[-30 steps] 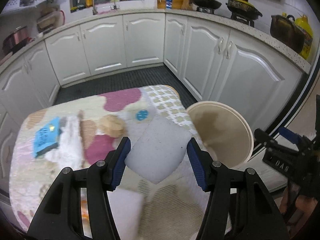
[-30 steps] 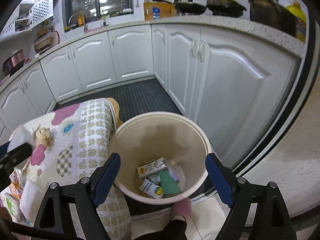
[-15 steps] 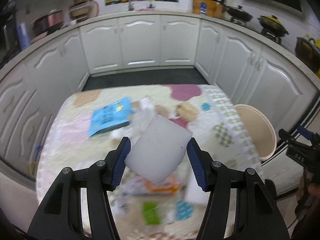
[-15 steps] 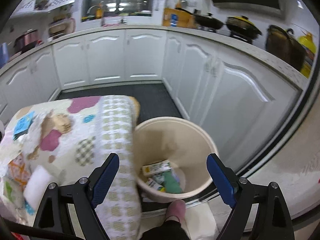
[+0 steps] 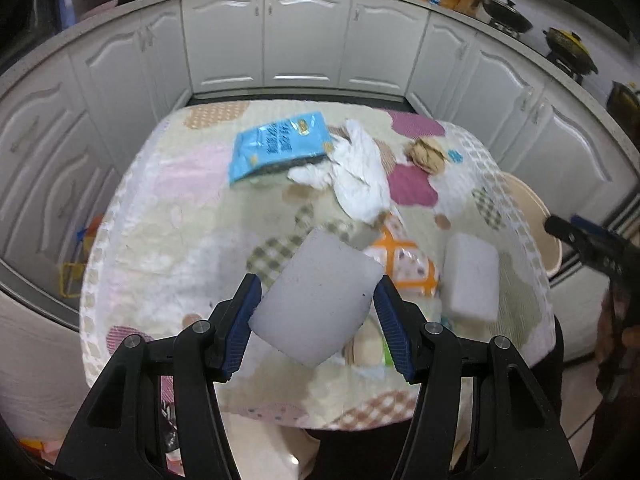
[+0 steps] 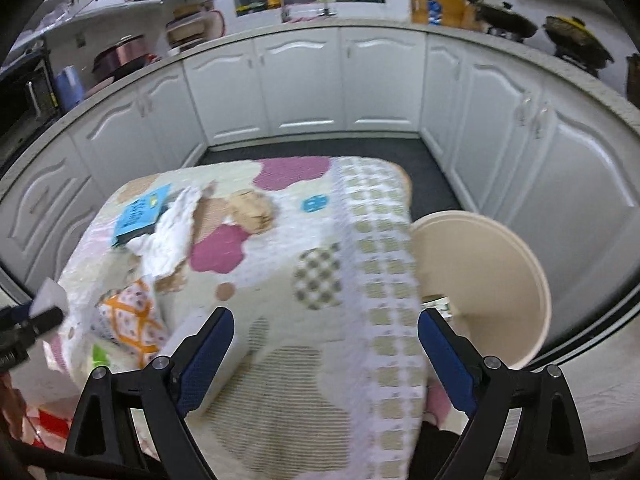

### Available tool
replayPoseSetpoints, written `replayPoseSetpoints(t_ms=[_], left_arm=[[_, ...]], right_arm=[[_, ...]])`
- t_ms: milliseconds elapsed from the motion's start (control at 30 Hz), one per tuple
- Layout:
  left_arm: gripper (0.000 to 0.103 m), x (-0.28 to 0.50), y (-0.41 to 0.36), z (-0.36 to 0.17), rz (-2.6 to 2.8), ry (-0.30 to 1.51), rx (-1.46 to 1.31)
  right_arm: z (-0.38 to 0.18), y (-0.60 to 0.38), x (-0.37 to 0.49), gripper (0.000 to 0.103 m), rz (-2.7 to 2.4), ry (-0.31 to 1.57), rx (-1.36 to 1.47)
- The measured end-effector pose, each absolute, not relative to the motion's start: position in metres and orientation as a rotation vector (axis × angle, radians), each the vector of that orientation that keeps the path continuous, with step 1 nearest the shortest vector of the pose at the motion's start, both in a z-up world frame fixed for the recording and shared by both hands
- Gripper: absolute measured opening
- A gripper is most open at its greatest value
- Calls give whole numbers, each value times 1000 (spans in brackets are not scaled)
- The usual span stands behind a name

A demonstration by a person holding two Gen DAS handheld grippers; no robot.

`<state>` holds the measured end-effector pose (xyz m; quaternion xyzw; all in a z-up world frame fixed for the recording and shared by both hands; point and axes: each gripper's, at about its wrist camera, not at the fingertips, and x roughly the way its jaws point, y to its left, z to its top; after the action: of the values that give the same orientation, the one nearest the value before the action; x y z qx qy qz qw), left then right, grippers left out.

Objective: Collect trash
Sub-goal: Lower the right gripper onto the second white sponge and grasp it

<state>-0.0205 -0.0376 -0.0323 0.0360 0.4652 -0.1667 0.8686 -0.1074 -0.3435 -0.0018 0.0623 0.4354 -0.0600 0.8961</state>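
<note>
Bin (image 6: 500, 280): cream, round, on the floor just beside the desk's right edge, tilted toward the right camera; in the left view only its rim (image 5: 536, 216) shows past the cloth.
Bin contents: a printed packet (image 6: 438, 305) peeks out at the bottom, mostly hidden by the cloth; the rest cannot be made out.
Left claw (image 5: 316, 312): pinching a white sponge (image 5: 316, 300) between its blue pads, held tilted above the near part of the desk.
Right claw (image 6: 322, 354): spread wide, nothing between the pads, over the desk's near right corner with the bin beside its right finger.
Desk (image 5: 168, 216): covered with a patchwork cloth of pink, beige and checked patches.
Trash on desk: blue packet (image 5: 276, 148) at the far side; crumpled white tissue (image 5: 356, 176) touching its right edge; brown paper ball (image 5: 426, 154) right of the tissue; orange-patterned wrapper (image 5: 408, 264) near the held sponge; second white block (image 5: 472, 276) just beside the wrapper, on its right.
Room: kitchen with white cabinets (image 6: 304, 84) running round the desk, dark floor mat (image 6: 320, 150), pots (image 5: 504, 16) on the counter at the right.
</note>
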Motion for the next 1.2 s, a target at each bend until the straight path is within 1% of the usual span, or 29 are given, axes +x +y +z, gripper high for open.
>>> replayPoseSetpoints(t_ms=[200, 433, 733, 1200], left_arm=[[57, -21, -37, -38, -384, 958, 61], [57, -10, -49, -34, -407, 940, 47], [57, -12, -47, -43, -445, 983, 59], [57, 2, -38, -50, -407, 997, 1]], right_arm=[[-7, -334, -101, 92, -98, 928, 138], [-1, -339, -105, 92, -129, 909, 125], [-7, -345, -103, 92, -87, 928, 182], [-29, -317, -92, 92, 9, 1010, 211]])
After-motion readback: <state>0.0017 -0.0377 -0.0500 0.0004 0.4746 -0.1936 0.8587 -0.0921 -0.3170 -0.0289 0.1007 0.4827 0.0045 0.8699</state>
